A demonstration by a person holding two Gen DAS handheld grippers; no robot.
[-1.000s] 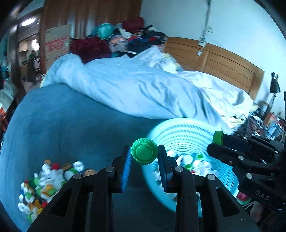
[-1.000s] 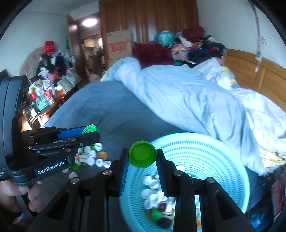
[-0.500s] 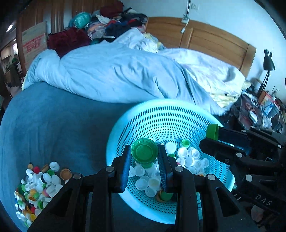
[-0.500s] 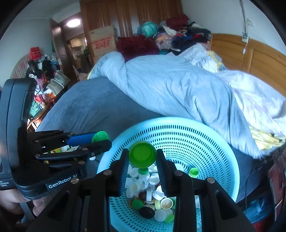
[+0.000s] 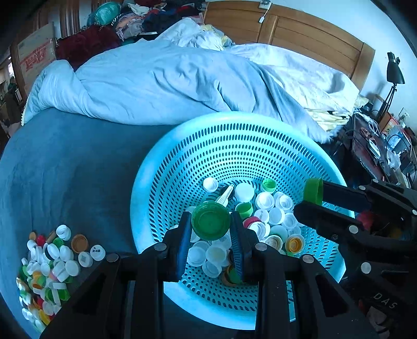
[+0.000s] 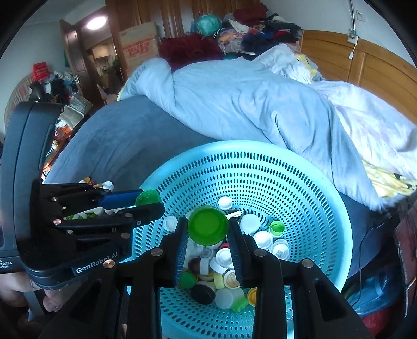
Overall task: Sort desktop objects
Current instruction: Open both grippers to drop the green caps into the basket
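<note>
Left wrist: our left gripper pinches a dark green cap above the blue basket; loose caps lie left on the bedspread. Right wrist: our right gripper clamps a bright green cap over that basket.

A rumpled pale blue duvet lies across the bed, over a dark blue blanket. Behind it stands a wooden headboard. Clothes are heaped at the far side, next to a dark red throw and a cardboard box. A black lamp stands over a cluttered bedside table. A ceiling light glows past an open door.
</note>
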